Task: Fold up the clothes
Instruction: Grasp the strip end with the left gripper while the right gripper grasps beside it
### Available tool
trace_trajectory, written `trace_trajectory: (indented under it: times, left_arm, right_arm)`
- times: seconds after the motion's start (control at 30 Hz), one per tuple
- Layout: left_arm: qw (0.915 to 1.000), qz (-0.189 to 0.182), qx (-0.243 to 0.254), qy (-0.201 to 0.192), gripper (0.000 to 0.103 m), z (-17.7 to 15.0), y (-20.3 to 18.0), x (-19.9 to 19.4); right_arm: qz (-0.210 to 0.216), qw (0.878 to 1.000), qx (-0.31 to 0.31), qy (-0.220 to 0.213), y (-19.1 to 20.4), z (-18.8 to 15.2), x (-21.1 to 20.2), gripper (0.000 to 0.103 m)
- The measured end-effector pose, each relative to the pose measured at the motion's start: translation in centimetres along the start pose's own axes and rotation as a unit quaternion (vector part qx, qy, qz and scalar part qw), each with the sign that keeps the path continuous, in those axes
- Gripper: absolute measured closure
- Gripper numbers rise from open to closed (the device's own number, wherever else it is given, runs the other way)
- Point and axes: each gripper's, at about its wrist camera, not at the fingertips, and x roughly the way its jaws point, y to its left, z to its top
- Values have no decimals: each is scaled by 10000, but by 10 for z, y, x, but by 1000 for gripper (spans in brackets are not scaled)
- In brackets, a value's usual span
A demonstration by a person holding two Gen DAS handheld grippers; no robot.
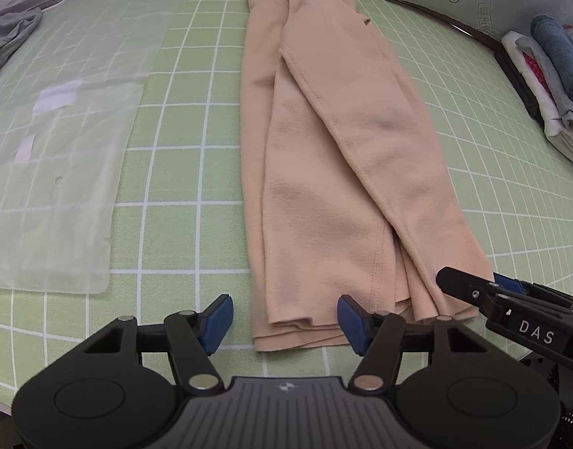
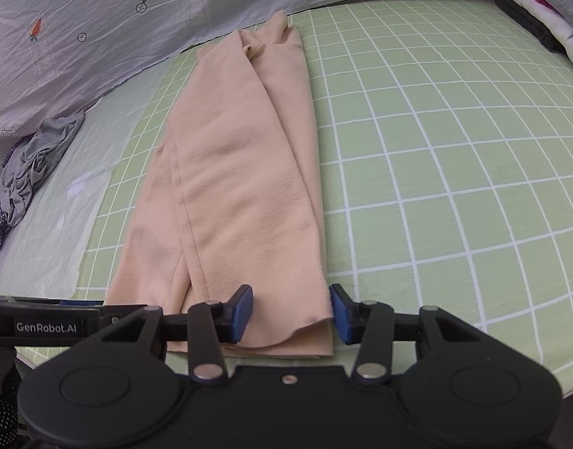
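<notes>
Lying flat: long peach knit garment (image 1: pixel 335 172), soft folds, on gridded green mat (image 1: pixel 196 172).

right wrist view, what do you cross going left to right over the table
crumpled grey clothes → clear plastic sheet → folded peach garment → bare green grid mat → stack of folded clothes at the far right corner

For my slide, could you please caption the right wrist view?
Right gripper open over the near hem of a peach garment folded lengthwise on a green grid mat.
</notes>
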Motion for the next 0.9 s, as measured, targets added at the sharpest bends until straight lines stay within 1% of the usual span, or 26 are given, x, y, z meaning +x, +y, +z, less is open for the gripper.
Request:
trace_trajectory:
  times: [0.07, 0.13, 0.17, 0.2, 0.23, 0.27, 0.33, 0.4, 0.47, 0.57, 0.67, 0.73, 0.83, 0.9]
  left_arm:
    - [9999, -48, 95, -5, 53, 1, -3, 0]
    - [9998, -113, 152, 6, 66, 3, -5, 1]
    - [9997, -147, 177, 13, 69, 4, -6, 2]
    - [9996, -181, 202, 20, 72, 4, -7, 2]
    - [9995, -214, 226, 27, 78, 5, -9, 3]
    - [9994, -304, 183, 61, 82, 5, -7, 3]
    - [9986, -497, -34, 173, 87, 2, -1, 3]
    - [9964, -736, -251, 346, 89, -3, 7, 1]
    - [9938, -941, -347, 477, 89, -10, 12, -2]
    - [9902, -1198, -470, 546, 90, -15, 18, -12]
    - [9901, -1279, -430, 384, 90, -10, 19, -21]
    - [9911, -1259, -357, 233, 90, -2, 16, -24]
    - [9921, -1240, -210, -32, 90, 11, 11, -36]
    - [9913, -1269, -183, -280, 90, 24, 10, -50]
  right_arm:
    - [-1, 10000, -49, 5, 1, 0, 0, 74]
    - [36, 10000, -28, 18, -1, 0, 0, 81]
    - [82, 10000, 6, 29, -3, 0, 0, 84]
    - [106, 9999, 19, 41, -4, 0, 0, 85]
    - [129, 9999, 32, 53, -4, 0, 0, 87]
    - [135, 9999, 13, 66, -4, 0, -2, 89]
    - [150, 9998, -36, 115, -4, 0, -5, 91]
    - [176, 9996, -72, 214, -5, -2, -9, 91]
    - [246, 9991, -102, 321, -7, -6, -17, 92]
    - [416, 9984, -33, 384, -12, -8, -31, 92]
    - [563, 9980, 8, 289, -14, -2, -41, 92]
    - [651, 9977, -55, 201, -11, 7, -44, 93]
    - [834, 9965, -46, 40, -9, 23, -50, 94]
    - [976, 9952, 60, -86, -11, 37, -54, 95]
